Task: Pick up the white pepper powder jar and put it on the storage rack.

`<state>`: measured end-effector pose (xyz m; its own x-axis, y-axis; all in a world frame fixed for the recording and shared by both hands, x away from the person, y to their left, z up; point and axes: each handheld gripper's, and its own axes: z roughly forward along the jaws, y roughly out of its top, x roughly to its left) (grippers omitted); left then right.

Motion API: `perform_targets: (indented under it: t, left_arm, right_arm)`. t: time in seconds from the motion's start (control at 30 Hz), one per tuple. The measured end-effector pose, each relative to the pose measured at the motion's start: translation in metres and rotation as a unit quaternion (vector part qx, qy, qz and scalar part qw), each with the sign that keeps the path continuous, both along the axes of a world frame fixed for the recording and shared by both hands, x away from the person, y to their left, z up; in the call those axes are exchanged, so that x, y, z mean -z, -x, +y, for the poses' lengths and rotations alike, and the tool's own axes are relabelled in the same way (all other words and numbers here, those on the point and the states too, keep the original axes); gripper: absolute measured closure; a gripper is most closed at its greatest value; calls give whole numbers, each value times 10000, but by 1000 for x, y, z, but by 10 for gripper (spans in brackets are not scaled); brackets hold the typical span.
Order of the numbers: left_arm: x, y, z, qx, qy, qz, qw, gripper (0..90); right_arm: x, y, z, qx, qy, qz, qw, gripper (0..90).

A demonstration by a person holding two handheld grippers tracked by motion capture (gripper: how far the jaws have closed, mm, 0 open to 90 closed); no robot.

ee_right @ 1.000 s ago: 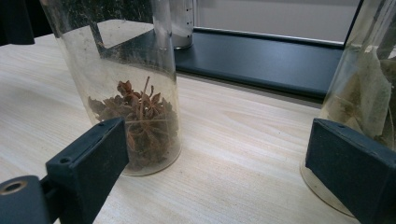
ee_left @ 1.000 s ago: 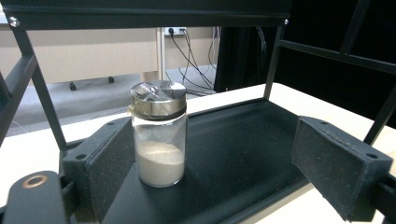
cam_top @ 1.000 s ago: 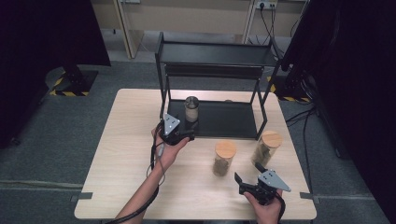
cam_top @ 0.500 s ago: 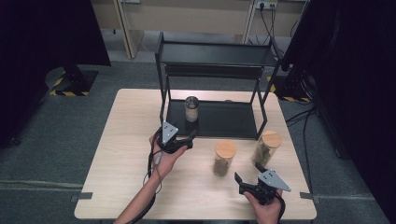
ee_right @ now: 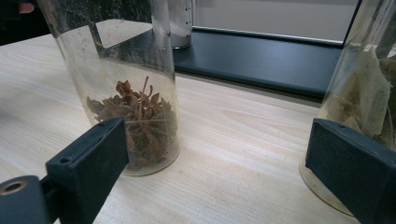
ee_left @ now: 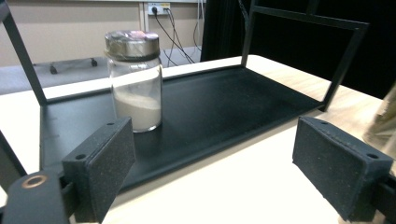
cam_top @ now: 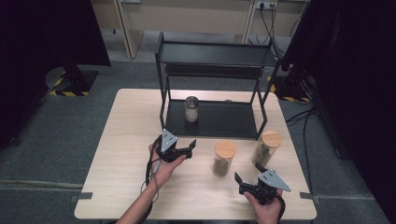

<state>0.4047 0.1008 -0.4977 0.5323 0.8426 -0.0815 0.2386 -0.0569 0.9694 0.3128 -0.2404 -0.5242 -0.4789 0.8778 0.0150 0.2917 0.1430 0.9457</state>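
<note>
- Jar with metal lid (cam_top: pixel 191 108): upright on bottom shelf of black rack (cam_top: pixel 219 122), toward its left end; pale powder inside, about half full, seen close in left gripper view (ee_left: pixel 134 79).
- Left gripper (cam_top: pixel 187 150): on table (cam_top: pixel 121 140), just near of rack's front edge, held in a hand (cam_top: pixel 161 168); jaws spread wide, nothing between them; pointed right and slightly far, clear of the jar.
- Pads (ee_left: pixel 100 170) in left gripper view: well apart, rack shelf and table edge between them.
- Right gripper (cam_top: pixel 245 183): near the table's near right corner, gripped by the other hand (cam_top: pixel 266 207); jaws open, empty.
- Jar with star anise (cam_top: pixel 224 157): cork lid, standing on table near the middle, just near of the rack; in right gripper view (ee_right: pixel 135 116) just beyond the left pad, not touched.
- Jar with pale leaves (cam_top: pixel 266 147): cork lid, on table right of the star anise jar, near the rack's right leg; at right edge of right gripper view (ee_right: pixel 369 93), behind the right pad.
- Two cork-lidded jars: apart from each other, both upright.
</note>
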Motion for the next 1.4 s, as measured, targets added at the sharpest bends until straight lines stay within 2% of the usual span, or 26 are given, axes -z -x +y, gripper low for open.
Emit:
perform_targets:
  t: [0.3,0.47,1.1,1.4]
  left_arm:
    - [4,16,6,209,29,88,9997,128]
    - [5,22,9,262,165,93,9995,128]
    - [24,45,10,411,28,196,9990,122]
    - [26,49,9,430,95,181,9989,121]
  right_arm:
    - [0,0,0,-3,-11,3,10000,63]
    - [0,0,1,-10,23,1,10000,63]
    - [0,0,1,-4,52,5,10000,63]
    - [0,0,1,8,63,-2,10000,63]
